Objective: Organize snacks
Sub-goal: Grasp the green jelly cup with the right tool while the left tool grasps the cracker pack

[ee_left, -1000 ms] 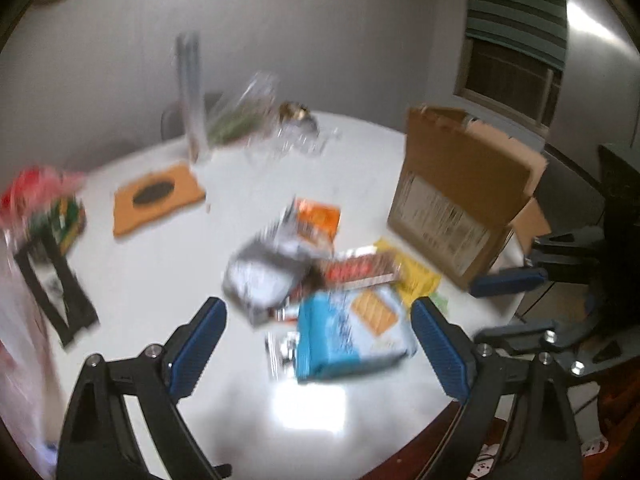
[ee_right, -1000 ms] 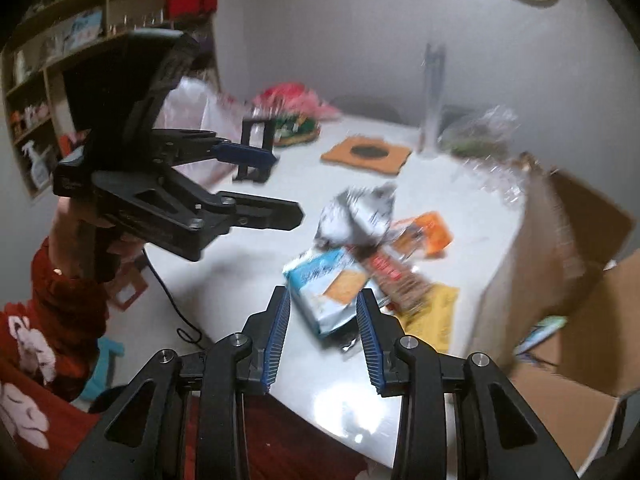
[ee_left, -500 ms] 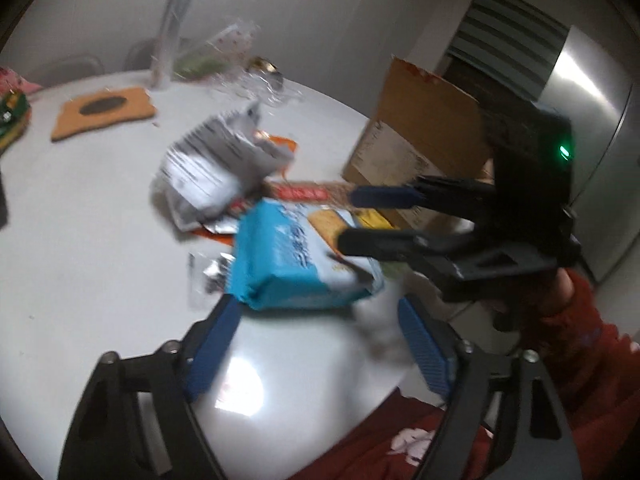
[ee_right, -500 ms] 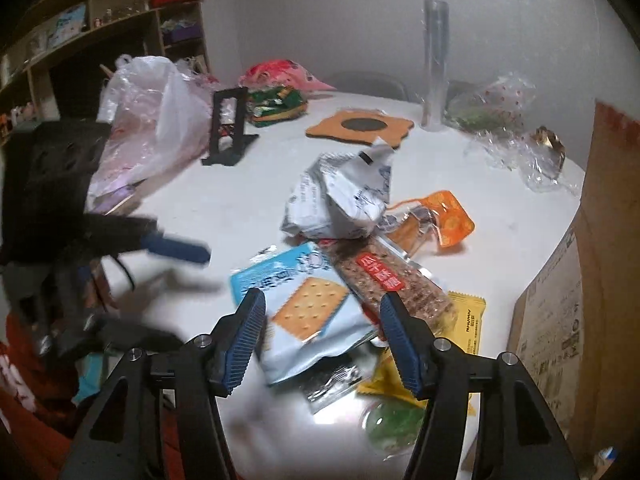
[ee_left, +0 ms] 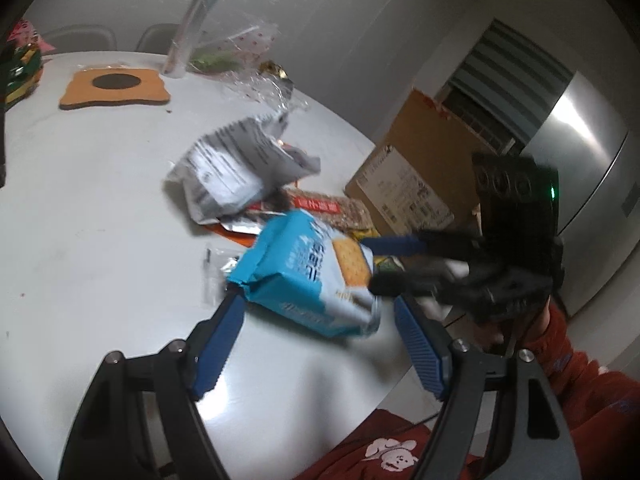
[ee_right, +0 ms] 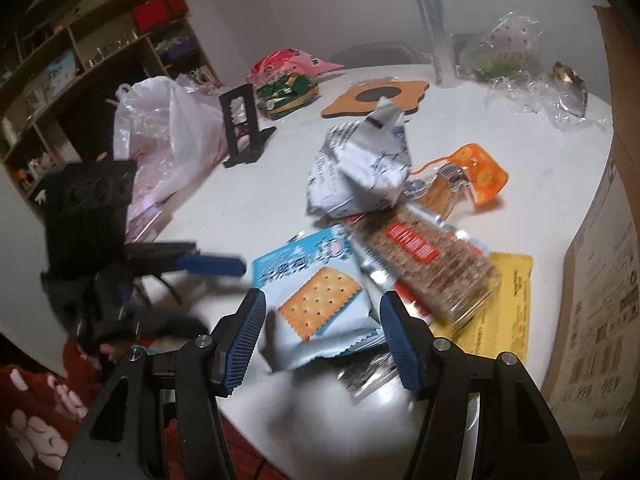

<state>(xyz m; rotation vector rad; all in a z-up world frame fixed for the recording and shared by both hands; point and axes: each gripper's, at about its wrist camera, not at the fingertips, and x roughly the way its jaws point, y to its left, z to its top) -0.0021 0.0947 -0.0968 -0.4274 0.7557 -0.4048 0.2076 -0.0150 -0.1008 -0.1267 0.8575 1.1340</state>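
A blue cracker pack (ee_left: 308,276) (ee_right: 316,300) lies at the near edge of the white round table (ee_left: 80,220), in front of a heap of snacks. My left gripper (ee_left: 316,340) is open, its blue pads on either side of the pack's near end and apart from it. My right gripper (ee_right: 322,336) is open too and straddles the pack's other end, pads close but not pressing. Its fingers (ee_left: 396,244) reach in from the right in the left wrist view. Behind the pack lie a crumpled silver bag (ee_right: 360,172), a brown bar pack (ee_right: 424,256), an orange packet (ee_right: 476,172) and a yellow packet (ee_right: 508,300).
An open cardboard box (ee_left: 420,168) (ee_right: 600,260) stands at the table's right edge. Farther back are an orange coaster mat (ee_left: 114,86), a clear tube (ee_right: 436,20) and cellophane wrap (ee_right: 540,96). A black stand (ee_right: 244,124) and plastic bags (ee_right: 168,128) fill the left side.
Both grippers have come down and closed in on the blue cracker pack from opposite ends. The right jaws have widened; the left jaws have narrowed a little.
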